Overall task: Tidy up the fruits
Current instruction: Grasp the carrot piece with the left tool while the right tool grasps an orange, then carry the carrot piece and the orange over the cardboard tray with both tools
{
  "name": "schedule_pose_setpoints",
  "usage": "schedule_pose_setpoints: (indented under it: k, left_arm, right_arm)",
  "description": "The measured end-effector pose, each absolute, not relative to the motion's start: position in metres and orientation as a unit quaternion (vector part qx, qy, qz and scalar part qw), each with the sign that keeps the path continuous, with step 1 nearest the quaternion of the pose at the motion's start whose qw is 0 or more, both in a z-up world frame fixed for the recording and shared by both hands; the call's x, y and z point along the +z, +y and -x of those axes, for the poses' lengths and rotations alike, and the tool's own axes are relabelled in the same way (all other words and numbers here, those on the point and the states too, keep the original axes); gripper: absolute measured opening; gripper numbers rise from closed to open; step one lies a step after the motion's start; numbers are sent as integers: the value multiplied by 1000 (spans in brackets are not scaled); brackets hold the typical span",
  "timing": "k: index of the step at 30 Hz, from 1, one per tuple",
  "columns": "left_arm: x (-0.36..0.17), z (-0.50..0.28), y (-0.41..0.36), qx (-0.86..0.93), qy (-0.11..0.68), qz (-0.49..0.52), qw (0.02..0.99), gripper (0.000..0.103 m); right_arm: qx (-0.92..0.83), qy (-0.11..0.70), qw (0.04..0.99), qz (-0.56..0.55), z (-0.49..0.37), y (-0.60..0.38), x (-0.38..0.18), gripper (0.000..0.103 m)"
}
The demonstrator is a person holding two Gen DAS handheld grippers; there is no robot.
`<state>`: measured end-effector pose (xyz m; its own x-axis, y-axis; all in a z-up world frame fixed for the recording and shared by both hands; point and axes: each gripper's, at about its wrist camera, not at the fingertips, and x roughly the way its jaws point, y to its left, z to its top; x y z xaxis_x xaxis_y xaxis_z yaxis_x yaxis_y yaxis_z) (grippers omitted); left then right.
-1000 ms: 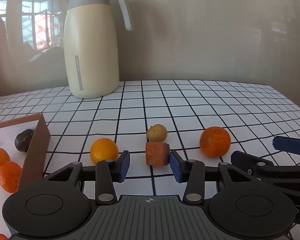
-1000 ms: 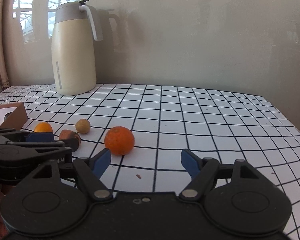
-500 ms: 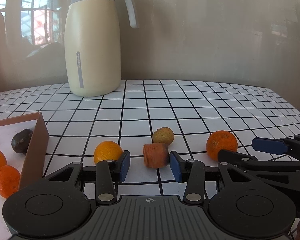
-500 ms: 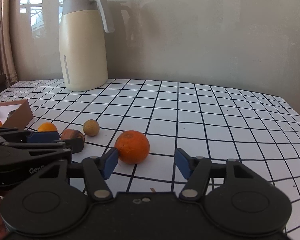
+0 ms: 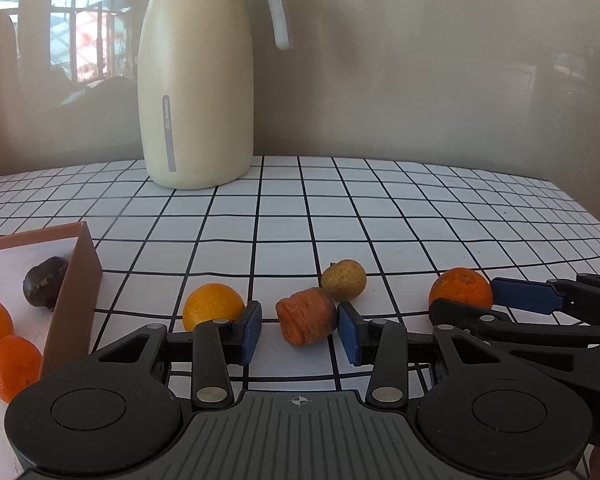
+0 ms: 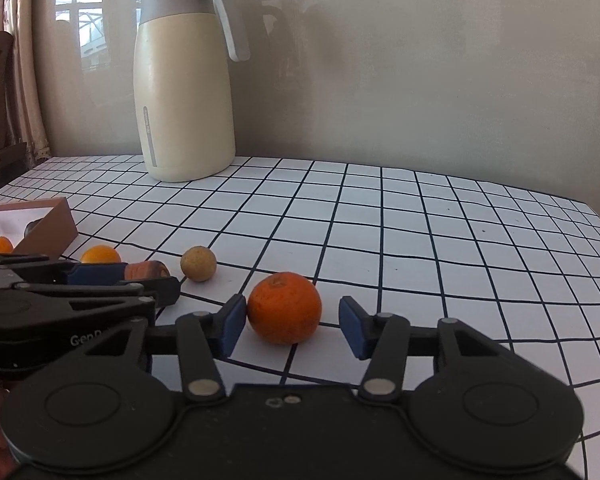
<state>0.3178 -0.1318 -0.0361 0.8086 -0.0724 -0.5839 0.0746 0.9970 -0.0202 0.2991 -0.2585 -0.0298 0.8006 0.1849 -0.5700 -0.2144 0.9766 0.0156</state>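
The checked desk (image 6: 420,240) runs wide and bare through the middle and right of the right wrist view, ending at its far edge under the grey wall, with the cream jug (image 6: 186,92) standing at the upper left of the frame near that edge. The fruit is crowded in the lower left. The brown box (image 5: 74,304) sits at the left edge of the left wrist view, its near corner wall upright; inside lie two small oranges (image 5: 12,364) and a dark round fruit (image 5: 44,286). The left claw (image 5: 299,332) is apart, its blue pads flanking the carrot piece (image 5: 306,314) without touching it. That piece is a short, wrinkled orange stub lying on its side, its long axis running roughly left to right across the frame, the cut face turned lower left. Just behind it, touching or nearly so, is a dull yellow-brown round fruit (image 5: 343,280); a loose orange (image 5: 212,306) lies just left of the left pad. The right claw (image 6: 292,326) is also apart, straddling a bigger orange (image 6: 284,307) whose stem dimple faces up; the left pad is almost against its skin, the right pad stands clear.
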Motion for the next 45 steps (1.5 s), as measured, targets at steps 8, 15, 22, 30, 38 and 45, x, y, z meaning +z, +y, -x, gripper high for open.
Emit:
schedule_pose_setpoints:
  k: [8,15,22,30,38,45]
  left_arm:
    - [-37,-320,-127,-33,307,-3,951,33]
    - [-36,-315,-127,-29,295,-7,955,33]
    - [-30,-292,-142,-44,276,-23,960,33]
    - [-14,-245,-168,-83,250,-59,963,33]
    - [0,-204,-142,-79,234,-65,967,33]
    - [21,-176,-100,-53,212,-55,974,33]
  right_arm:
    - [109,301,947,20,-302,-259,-31,32]
    - [90,304,948,20,-296,-266,-27,32]
    - [59,290,955,10,-279,-289,-11,32]
    - [45,279,959,23,-243,-301,2,32]
    - [37,271,961,31,-210,-299,11,32]
    - [58,254,964,43,-182,-271,28,32]
